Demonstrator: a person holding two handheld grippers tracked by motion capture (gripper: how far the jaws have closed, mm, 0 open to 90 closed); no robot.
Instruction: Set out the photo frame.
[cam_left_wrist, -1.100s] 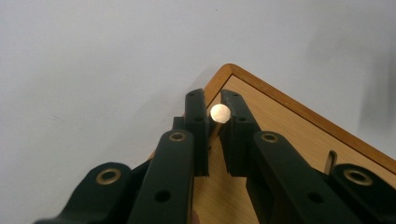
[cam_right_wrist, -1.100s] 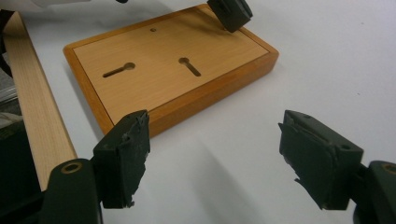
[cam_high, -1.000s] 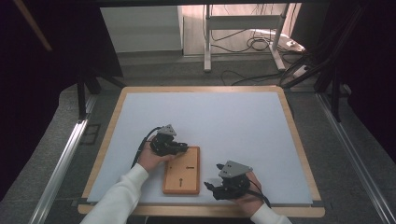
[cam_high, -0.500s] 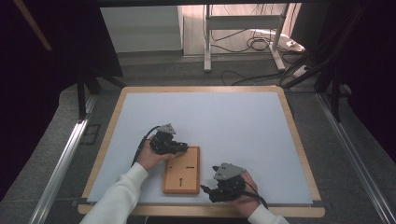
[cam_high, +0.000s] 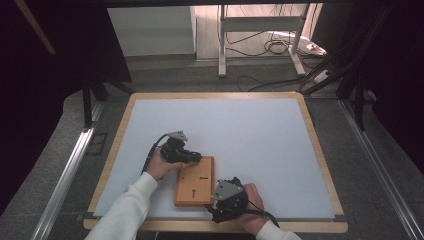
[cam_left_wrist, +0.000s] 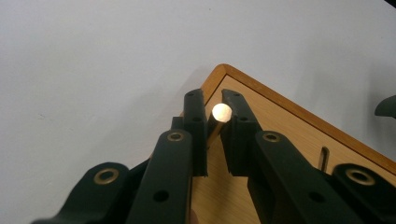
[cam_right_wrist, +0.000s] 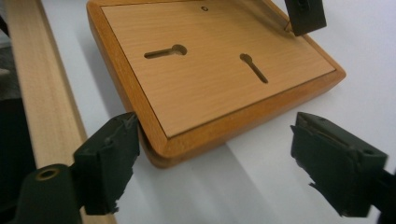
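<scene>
The left gripper (cam_left_wrist: 213, 122), clamped on a thin brass peg (cam_left_wrist: 221, 112) over the wooden board's (cam_high: 195, 181) far corner, risks skidding it, since the right gripper (cam_right_wrist: 215, 154), jaws just spread wide, only straddles its near corner

left gripper (cam_left_wrist: 214, 122) jaws clamp a small wooden peg (cam_left_wrist: 221, 112) over the board's (cam_left_wrist: 289, 135) corner.

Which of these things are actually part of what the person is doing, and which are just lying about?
In use:
- wooden board with keyhole slots
- small wooden peg, pinched in the left gripper
- right gripper, fingers spread wide around the board's near corner

Just around:
- white table
- metal stand behind it
- cables on the floor
</scene>
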